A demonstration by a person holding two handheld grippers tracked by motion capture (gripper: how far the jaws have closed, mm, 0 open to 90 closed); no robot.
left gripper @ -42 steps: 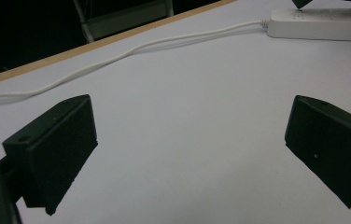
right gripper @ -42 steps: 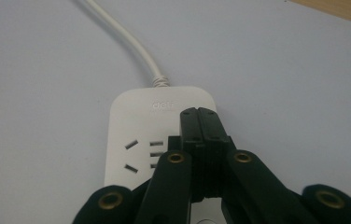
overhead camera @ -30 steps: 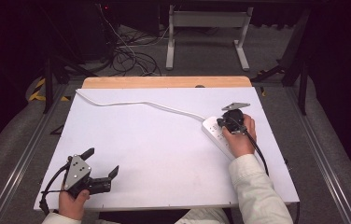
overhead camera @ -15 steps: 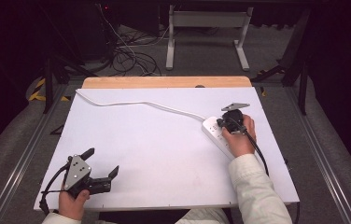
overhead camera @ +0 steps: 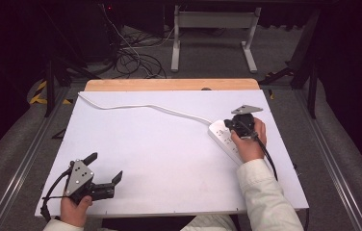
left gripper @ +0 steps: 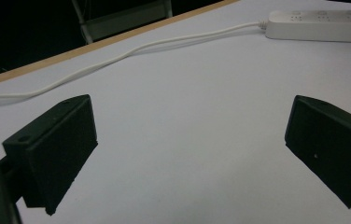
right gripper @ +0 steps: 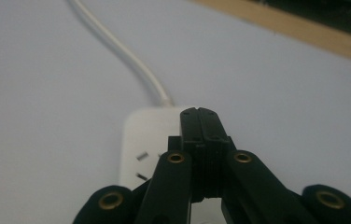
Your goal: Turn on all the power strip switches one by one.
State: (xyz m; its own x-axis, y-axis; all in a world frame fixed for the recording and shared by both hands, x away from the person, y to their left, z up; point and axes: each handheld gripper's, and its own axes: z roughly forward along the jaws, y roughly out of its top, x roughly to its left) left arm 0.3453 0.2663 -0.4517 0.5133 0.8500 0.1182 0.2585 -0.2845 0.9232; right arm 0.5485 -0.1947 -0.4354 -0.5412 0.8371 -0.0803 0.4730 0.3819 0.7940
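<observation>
Dark floor with loose cables and a metal stand fills the upper part of the high view, and below it sits a white surface with a wooden strip along its far edge. A white power strip lies at the centre right of that frame, its cord snaking off toward the upper left corner of the surface.

The right gripper is down on the near end of the power strip, held by a hand in a pale sleeve. In the right gripper view its fingers are pressed together with nothing between them, their tips over the top face of the strip, where socket slots show just to the left. Whether the tips actually touch the plastic cannot be told.

The left gripper rests at the lower left of the high view, well apart from the strip, and its fingers are spread wide over bare surface.

Judging by this, the work looks to be at an early stage: the right gripper seems placed to press or nudge the strip, perhaps at a switch, yet no plug or other item is in hand. The left gripper has no part in it so far.
</observation>
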